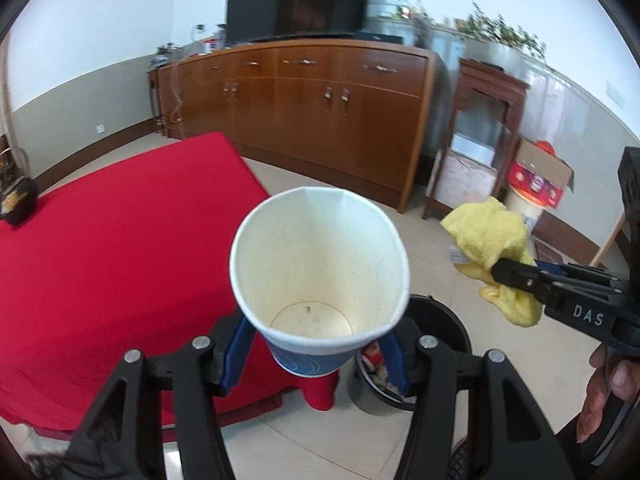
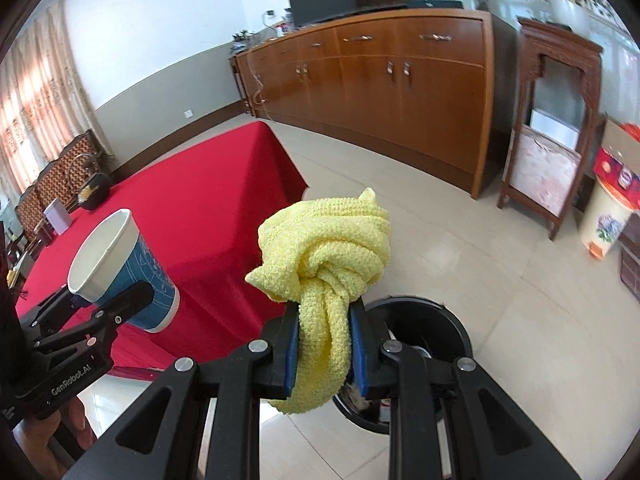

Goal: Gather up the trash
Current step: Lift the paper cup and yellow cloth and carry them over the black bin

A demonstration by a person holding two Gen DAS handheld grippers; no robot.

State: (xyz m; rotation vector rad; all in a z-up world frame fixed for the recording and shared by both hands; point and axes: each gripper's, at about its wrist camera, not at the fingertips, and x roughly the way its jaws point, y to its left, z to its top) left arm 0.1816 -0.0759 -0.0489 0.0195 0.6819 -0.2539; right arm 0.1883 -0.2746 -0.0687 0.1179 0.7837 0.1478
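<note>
Bright daylight, fisheye-warped edges; blurred background

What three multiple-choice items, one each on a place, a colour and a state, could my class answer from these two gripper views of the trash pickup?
1. Where is the black bin?
A. on the red table
B. on the tiled floor beside the red table
C. on the wooden sideboard

2. What colour is the cloth?
A. yellow
B. green
C. white

3. How does the left gripper stand?
A. empty, jaws wide
B. shut on a paper cup
C. shut on a bottle

Answers:
1 B, the bin stands on floor tiles by the table's corner.
2 A, the bundle in the right gripper is pale yellow.
3 B, blue pads press the cup's base.
</note>
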